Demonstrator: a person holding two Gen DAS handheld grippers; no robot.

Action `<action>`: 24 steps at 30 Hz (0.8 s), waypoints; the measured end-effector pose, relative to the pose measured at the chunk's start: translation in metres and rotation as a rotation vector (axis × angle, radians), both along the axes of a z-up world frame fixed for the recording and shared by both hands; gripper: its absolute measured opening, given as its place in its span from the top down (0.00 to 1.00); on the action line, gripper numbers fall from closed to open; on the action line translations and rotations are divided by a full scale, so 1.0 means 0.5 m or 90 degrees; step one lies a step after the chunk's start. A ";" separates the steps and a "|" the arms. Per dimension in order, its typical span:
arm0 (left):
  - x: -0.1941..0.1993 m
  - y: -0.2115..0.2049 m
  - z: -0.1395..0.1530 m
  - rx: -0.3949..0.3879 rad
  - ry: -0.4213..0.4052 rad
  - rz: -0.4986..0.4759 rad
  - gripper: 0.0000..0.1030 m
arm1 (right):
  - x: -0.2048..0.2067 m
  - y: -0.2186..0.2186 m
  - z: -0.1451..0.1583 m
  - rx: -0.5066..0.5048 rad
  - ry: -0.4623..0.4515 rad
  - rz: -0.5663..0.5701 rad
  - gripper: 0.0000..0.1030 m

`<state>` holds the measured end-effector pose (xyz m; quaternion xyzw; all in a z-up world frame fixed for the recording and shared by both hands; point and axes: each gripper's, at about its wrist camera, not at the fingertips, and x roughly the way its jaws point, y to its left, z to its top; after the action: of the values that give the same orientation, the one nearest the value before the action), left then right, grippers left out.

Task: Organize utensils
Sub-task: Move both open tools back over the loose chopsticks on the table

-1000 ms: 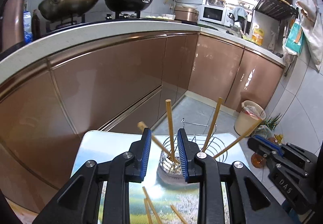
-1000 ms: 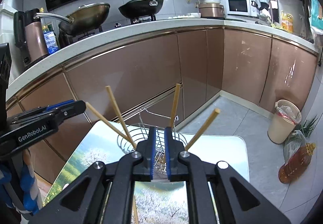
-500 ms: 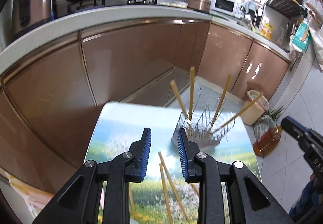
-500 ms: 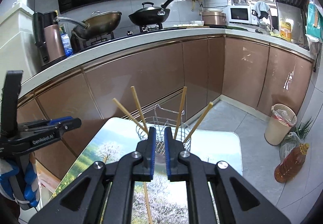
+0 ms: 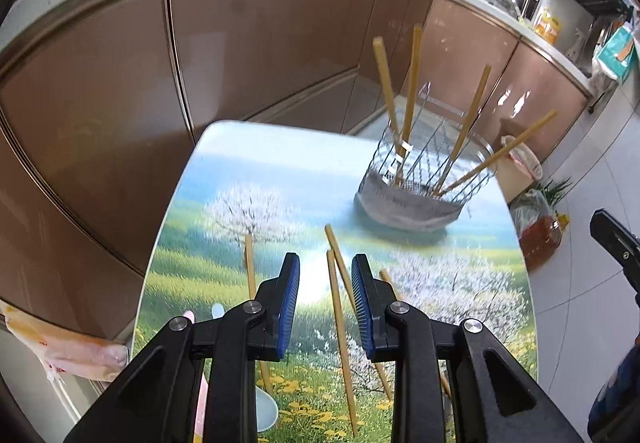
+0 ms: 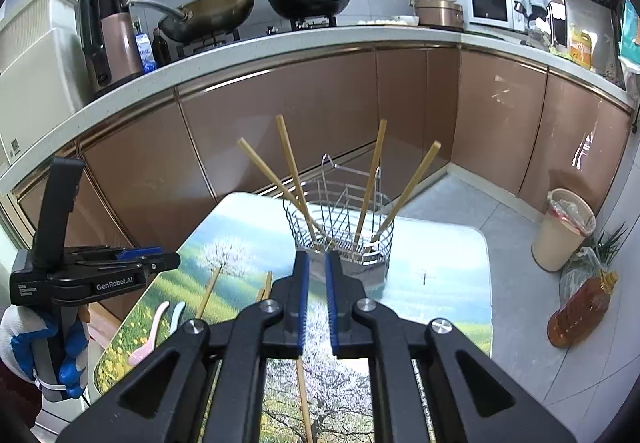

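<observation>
A wire utensil basket (image 5: 424,179) (image 6: 344,239) stands at the far end of the small picture-topped table (image 5: 248,203) and holds several wooden chopsticks upright. More loose chopsticks (image 5: 340,303) lie flat on the table near me. My left gripper (image 5: 325,299) is open and empty, hovering over two of the loose chopsticks. My right gripper (image 6: 316,295) has its jaws nearly closed with nothing between them, above the table short of the basket; a chopstick (image 6: 304,399) lies below it. A pink spoon (image 6: 150,331) and a pale blue spoon (image 6: 176,317) lie at the table's near left.
Brown kitchen cabinets (image 6: 320,103) and a counter with pans run behind the table. A bin (image 6: 564,231) and an oil bottle (image 6: 580,311) stand on the floor to the right. The left gripper's body (image 6: 80,275) shows at the left of the right wrist view.
My left gripper has pulled back from the basket, let go of a chopstick standing in it, and tilted down over the loose chopsticks. My right gripper has drawn back a little.
</observation>
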<state>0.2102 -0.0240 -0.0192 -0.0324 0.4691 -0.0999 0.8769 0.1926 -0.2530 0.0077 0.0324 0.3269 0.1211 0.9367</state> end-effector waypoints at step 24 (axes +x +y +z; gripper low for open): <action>0.001 -0.004 -0.113 0.045 -0.009 0.023 0.59 | 0.046 0.024 -0.168 -0.007 0.096 0.015 0.84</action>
<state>0.2107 -0.0259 -0.0757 -0.0090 0.4656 -0.0675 0.8824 0.2154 -0.2410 -0.0763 0.0324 0.3975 0.1278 0.9081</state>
